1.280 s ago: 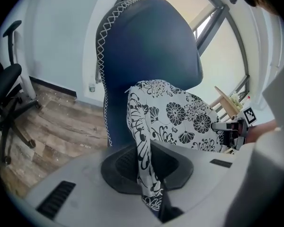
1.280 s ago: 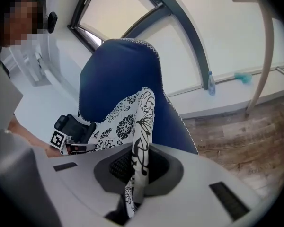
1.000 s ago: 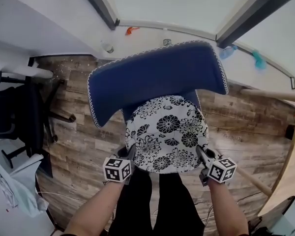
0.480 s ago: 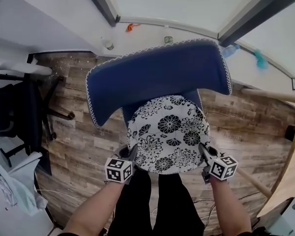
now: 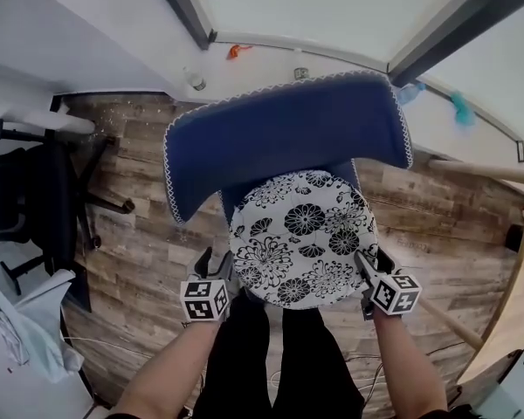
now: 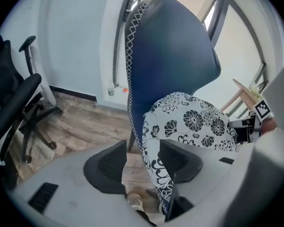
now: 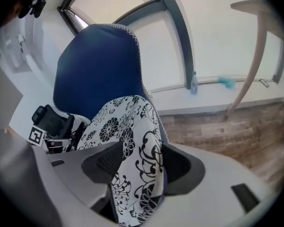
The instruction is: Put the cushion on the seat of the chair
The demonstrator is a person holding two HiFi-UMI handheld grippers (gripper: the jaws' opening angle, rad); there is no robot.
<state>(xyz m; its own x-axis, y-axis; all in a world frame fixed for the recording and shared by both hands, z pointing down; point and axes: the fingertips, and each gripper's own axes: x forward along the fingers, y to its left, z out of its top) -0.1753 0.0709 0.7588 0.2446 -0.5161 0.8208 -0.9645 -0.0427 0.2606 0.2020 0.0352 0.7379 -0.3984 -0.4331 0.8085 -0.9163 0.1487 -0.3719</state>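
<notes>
Blue padded chair with white-stitched edging (image 5: 279,138) on a wood-plank floor (image 5: 140,225), with a round white cushion printed with black flowers (image 5: 301,238) lying on its seat.
Two hand-held grippers flank the cushion's near edge (seen from above). The left gripper (image 5: 211,264) is opening its jaws, the rim loose between them. The right gripper (image 5: 367,269) is opening too, jaws wide around the rim.

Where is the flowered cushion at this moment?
In the middle of the head view, the cushion lies on the seat of the blue chair, before its backrest.
</notes>
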